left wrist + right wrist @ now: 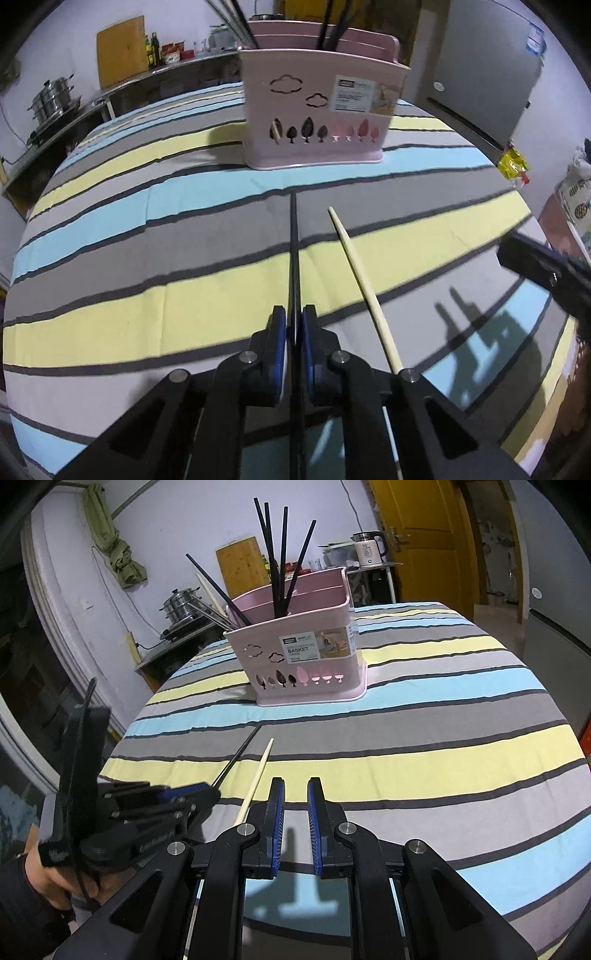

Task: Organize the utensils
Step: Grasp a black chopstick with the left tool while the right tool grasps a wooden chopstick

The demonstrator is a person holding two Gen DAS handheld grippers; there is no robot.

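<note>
Now left claw (pixel 294 325) grips black chopstick (pixel 294 251)

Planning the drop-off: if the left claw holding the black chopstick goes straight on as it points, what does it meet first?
Probably the pink plastic utensil basket: the black chopstick in the left claw points at its front wall, only striped tablecloth between. Depth is unclear.

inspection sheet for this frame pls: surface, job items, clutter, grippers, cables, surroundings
Surface: round table under striped cloth, grey, yellow, blue bands.
Job's things: pink plastic utensil basket upright, holding black chopsticks; loose pale wooden chopstick lying on the cloth.
Clutter: nothing seen on the table.
Grippers: left gripper shut on thin black chopstick; right gripper open, empty.
Cables: a wire on the wall.
Surroundings: steel steamer pot, wooden cutting board, white kettle, yellow door.
</note>
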